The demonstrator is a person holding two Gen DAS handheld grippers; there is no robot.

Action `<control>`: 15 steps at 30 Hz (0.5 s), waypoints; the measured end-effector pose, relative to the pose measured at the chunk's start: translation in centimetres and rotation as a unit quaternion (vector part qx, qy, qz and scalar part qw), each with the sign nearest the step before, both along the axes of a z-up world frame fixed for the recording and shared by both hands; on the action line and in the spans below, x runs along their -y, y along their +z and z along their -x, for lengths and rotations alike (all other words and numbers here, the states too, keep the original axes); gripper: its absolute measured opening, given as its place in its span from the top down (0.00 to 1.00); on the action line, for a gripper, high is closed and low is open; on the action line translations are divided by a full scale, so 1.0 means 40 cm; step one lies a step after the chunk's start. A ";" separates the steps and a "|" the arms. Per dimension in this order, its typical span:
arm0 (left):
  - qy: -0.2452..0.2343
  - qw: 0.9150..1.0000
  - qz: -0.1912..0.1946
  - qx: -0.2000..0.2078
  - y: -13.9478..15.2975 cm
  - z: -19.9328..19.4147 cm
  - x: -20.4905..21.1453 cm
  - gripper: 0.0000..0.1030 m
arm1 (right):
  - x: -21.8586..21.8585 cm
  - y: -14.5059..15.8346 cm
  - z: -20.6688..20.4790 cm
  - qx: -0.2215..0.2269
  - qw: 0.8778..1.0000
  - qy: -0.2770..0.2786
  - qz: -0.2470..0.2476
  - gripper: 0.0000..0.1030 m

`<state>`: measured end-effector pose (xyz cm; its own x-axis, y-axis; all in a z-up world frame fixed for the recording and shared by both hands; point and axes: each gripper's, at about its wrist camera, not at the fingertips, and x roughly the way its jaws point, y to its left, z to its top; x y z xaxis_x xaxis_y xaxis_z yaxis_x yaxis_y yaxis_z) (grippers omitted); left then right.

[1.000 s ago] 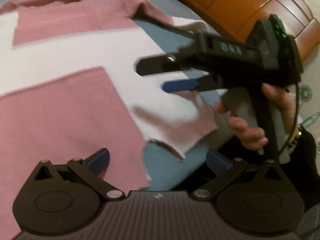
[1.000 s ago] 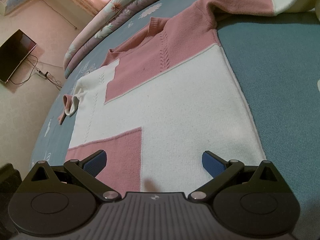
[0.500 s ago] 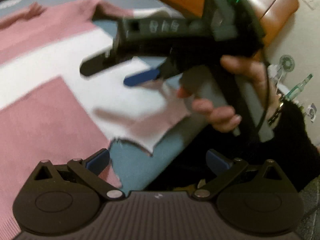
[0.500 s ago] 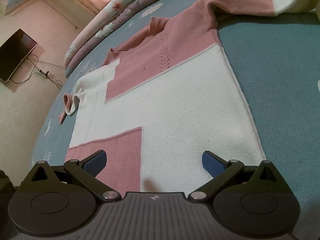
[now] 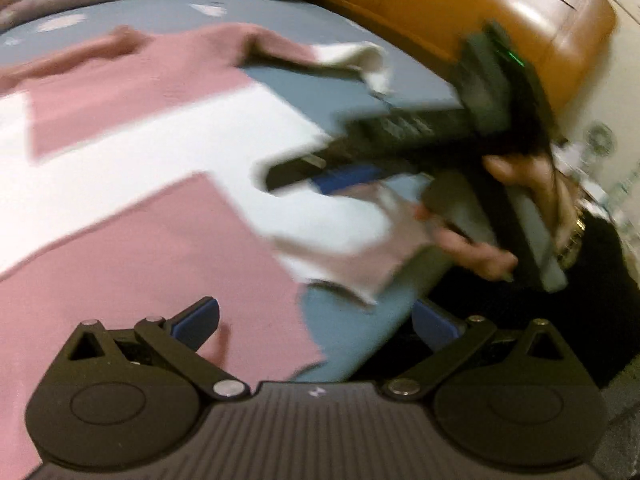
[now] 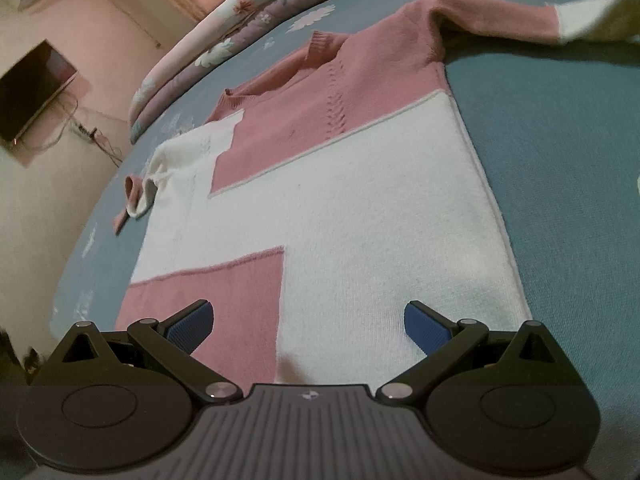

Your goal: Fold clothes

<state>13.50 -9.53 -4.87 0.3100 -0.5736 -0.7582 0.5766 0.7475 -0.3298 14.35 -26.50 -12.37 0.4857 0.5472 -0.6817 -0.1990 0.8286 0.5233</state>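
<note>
A pink and white block-pattern sweater (image 6: 360, 220) lies spread flat on the blue bedsheet (image 6: 560, 140), neck away from me. Its right sleeve (image 6: 500, 20) stretches out sideways and ends in a white cuff; the left sleeve (image 6: 136, 200) is bunched at the far side. My right gripper (image 6: 308, 320) is open just above the hem, nothing between its fingers. In the left wrist view the sweater (image 5: 120, 240) fills the left side, and a hand holds the right gripper (image 5: 312, 178) over the rumpled hem corner (image 5: 360, 260). My left gripper (image 5: 316, 320) is open over the hem at the bed's edge.
An orange wooden headboard (image 5: 440, 12) stands beyond the bed on the right. A floral quilt (image 6: 240, 12) is rolled along the far side. A dark television (image 6: 32, 92) leans against the wall on the floor. The bed edge drops off just below the hem.
The left wrist view has swung and blurred; the right gripper in it moved left, then back right and lower over the hem corner. The right wrist view tilted slightly. Both grippers stayed open.
</note>
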 end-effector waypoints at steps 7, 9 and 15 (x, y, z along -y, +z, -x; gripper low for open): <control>-0.017 0.999 -0.004 -0.050 -0.025 0.039 -0.011 0.01 | -0.039 0.003 0.019 0.029 0.998 0.016 0.055 0.00; -0.036 0.998 -0.005 -0.047 -0.015 0.065 -0.007 0.01 | -0.043 0.003 0.021 0.033 0.997 0.018 0.061 0.00; -0.035 0.999 0.010 -0.022 0.032 0.050 -0.003 0.01 | -0.067 0.000 0.031 0.050 0.994 0.032 0.096 0.00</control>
